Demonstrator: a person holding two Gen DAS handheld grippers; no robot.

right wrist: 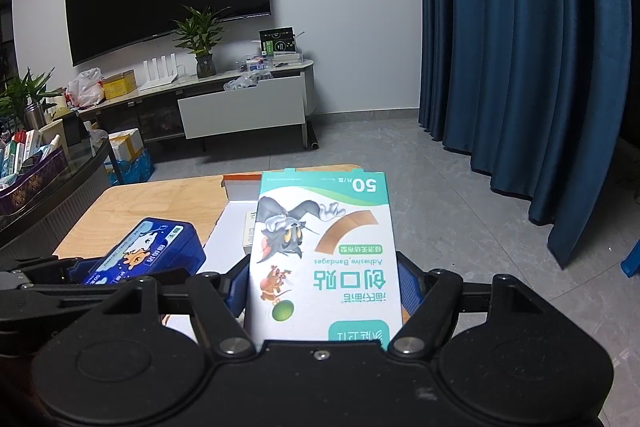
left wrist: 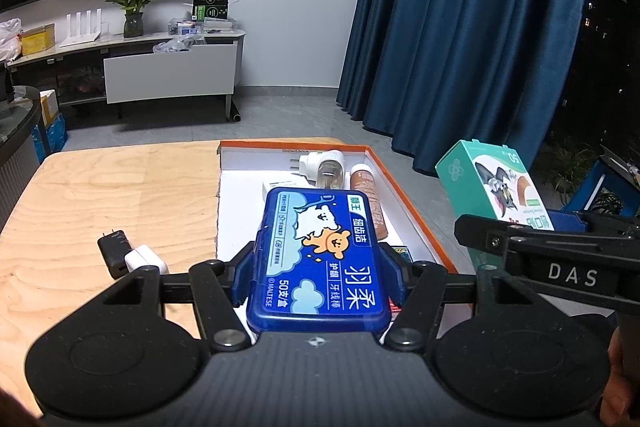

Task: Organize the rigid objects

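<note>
1. Left gripper (left wrist: 318, 267) – jaws part closed, both blue pads pressed on the long sides of a blue floss-pick case (left wrist: 320, 259). The case is held clear of the surface, above the near end of the tray.
2. Right gripper (right wrist: 324, 279) – jaws set wide, closed on the sides of a white and green bandage box (right wrist: 324, 247). The box is held in the air, printed face up, to the right of the blue case and over the tray's right side.
3. Tray (left wrist: 404, 183) – shallow, white inside, orange rim, lying on the right part of the wooden table (left wrist: 120, 195).
4. In the tray's far end: a white plug-in device with a clear bottle (left wrist: 324, 167), and just beside it a brown tube (left wrist: 368, 195).
5. On the bare table left of the tray: a black charger (left wrist: 114, 247) touching a white charger (left wrist: 145, 259).
</note>
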